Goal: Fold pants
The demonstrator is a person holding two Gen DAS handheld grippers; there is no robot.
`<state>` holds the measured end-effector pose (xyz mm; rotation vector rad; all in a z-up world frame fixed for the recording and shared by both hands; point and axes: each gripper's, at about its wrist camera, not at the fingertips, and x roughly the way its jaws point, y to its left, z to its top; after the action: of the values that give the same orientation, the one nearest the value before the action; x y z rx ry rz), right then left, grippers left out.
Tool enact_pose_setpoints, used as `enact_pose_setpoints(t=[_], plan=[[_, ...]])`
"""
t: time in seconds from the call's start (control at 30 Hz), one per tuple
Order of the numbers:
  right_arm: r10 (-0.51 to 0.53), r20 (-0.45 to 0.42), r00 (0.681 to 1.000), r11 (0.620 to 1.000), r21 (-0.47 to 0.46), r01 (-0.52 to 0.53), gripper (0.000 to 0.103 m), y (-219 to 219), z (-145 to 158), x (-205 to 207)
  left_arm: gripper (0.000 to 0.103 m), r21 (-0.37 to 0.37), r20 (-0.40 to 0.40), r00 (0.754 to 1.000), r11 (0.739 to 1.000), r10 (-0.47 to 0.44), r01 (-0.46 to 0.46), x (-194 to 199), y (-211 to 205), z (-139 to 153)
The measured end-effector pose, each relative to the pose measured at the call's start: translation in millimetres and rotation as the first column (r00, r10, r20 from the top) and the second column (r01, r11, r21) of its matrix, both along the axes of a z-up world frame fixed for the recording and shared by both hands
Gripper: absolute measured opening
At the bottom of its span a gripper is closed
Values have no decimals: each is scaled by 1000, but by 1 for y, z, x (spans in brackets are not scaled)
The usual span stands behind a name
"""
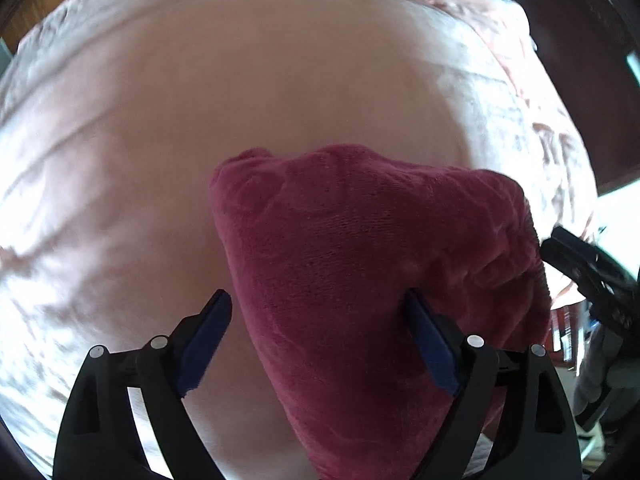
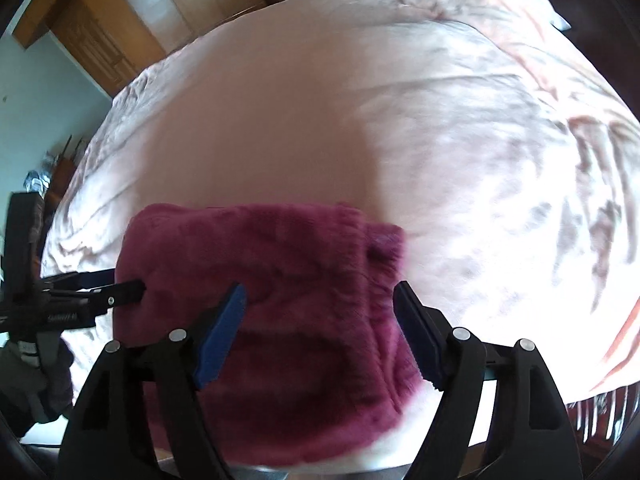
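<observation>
1. pants (image 1: 360,264): maroon, folded into a thick bundle, lying on the pink bed (image 1: 160,120) near its edge.
2. left gripper (image 1: 320,344): jaws spread, over the pants, pinching nothing.
3. right gripper (image 2: 320,336): jaws spread above the pants, holding nothing.

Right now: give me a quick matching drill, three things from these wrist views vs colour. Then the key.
Things:
1. pants
2. bedspread
3. wardrobe

Colours:
A. brown wood
B. pale pink
C. dark red

Pairs: 1-C, 2-B, 3-A
</observation>
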<state>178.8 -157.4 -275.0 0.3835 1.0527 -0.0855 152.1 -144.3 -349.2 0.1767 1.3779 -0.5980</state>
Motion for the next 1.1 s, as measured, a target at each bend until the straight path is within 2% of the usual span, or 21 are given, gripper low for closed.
enact_pose_setpoints(t=[0.1,0.13,0.23,0.3,0.47,0.6,0.67,0.73,0.83,0.9,1.0,1.1], plan=[[-36,-28,999,998,48,38,82,-17,-10,-14,87,-50,-24,1000,999,14,-15,0,7,-2],[-41,-48,998,997,70,44,83,-20,-17,-17,91,-68,-33,999,997,18,-20,0,9,-5],[-29,-131,991,983,174,52,84,-33,-53,-17,96,-97,-54,998,995,32,-37,2,13,-13],[-17,-162,987,971,232,55,84,-37,-70,-14,98,-123,-95,994,990,59,-71,5,17,-21],[15,-197,980,914,400,67,94,-53,-113,2,98,-169,-190,976,976,107,-140,14,27,-40],[79,-218,973,853,520,47,94,-58,-140,11,98,-185,-248,958,963,146,-194,18,36,-52],[105,-226,969,842,538,34,94,-55,-147,15,98,-191,-283,944,955,170,-229,18,40,-58],[126,-224,966,834,551,19,91,-53,-151,19,98,-195,-305,934,948,186,-253,19,40,-62],[165,-217,962,826,563,-15,75,-55,-150,25,98,-203,-354,908,930,223,-308,20,39,-69],[196,-211,958,814,579,-39,60,-60,-148,27,98,-212,-383,891,916,243,-341,21,39,-71],[235,-199,952,800,596,-73,48,-67,-138,29,90,-220,-374,895,914,244,-341,19,32,-66],[257,-173,951,784,612,-101,44,-76,-124,27,80,-224,-371,894,910,251,-349,17,33,-58]])
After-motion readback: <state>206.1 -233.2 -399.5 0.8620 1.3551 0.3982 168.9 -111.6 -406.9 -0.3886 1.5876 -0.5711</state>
